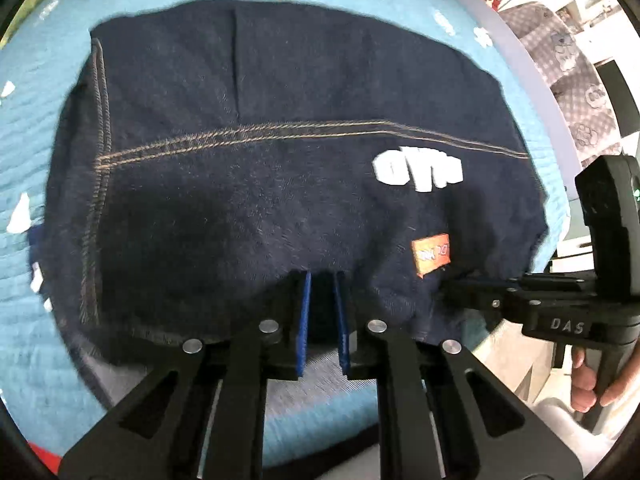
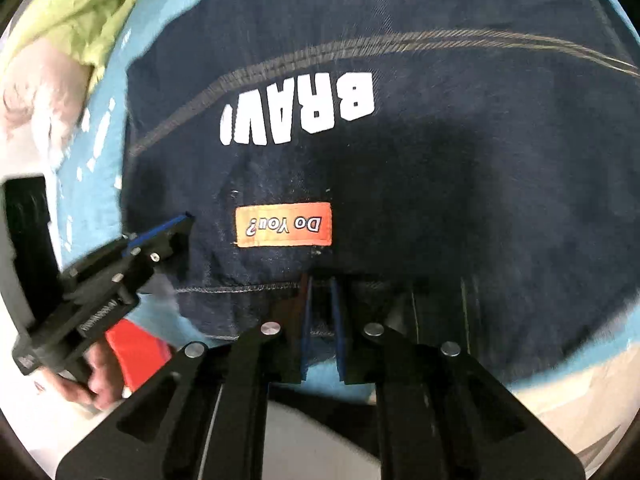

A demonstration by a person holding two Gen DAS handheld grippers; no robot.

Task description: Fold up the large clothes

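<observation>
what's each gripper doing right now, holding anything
Left gripper: shut on the near edge of the jeans.
Right gripper: shut on the same jeans edge.

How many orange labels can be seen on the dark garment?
1. The orange label sits near the dark garment's near edge, below the white lettering, between the left gripper and the right gripper. Folded layers may hide others.

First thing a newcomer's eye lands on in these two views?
The dark navy garment fills both views, spread on a blue bedsheet, with tan double stitching and bold white lettering. Next, the orange "Do You?" patch near its close edge. Both the left gripper and right gripper pinch that edge, jaws nearly closed on fabric.
</observation>
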